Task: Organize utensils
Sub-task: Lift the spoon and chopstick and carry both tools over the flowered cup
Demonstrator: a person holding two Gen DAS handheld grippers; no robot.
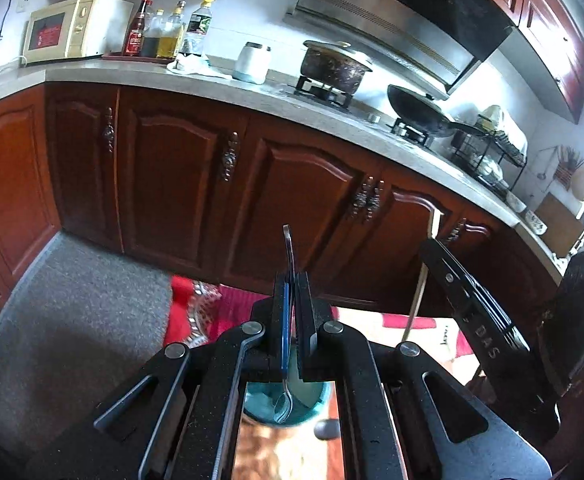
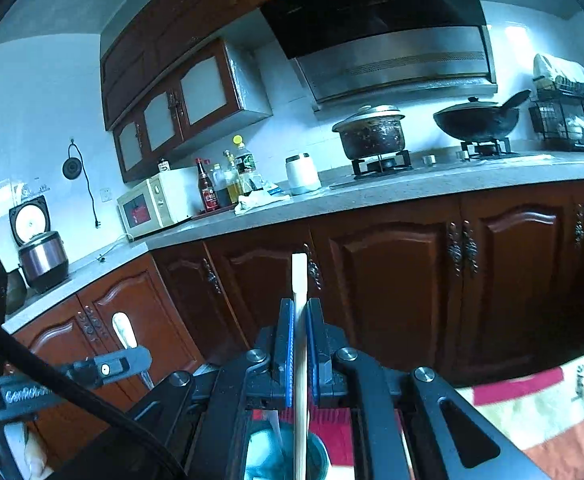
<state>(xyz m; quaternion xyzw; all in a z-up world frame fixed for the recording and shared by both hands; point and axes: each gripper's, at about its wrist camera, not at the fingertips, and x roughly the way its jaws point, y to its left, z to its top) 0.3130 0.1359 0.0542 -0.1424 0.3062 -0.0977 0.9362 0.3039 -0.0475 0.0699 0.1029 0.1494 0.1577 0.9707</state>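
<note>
A: Kitchen behind, grey counter (image 2: 372, 192) across mid-frame. Where are the utensils?

B: Left tool (image 1: 292, 280) pinches a metal spoon (image 1: 287, 256) at frame centre, right tool (image 2: 300, 308) a pale chopstick (image 2: 299, 280). Both light, stiff, slippery (mid-shaft grip seems wise), over a teal cup (image 2: 316, 456).

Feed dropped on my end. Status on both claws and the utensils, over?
Left claw shut on spoon. Right claw shut on chopstick. Teal cup below both. Nothing in the way.
</note>
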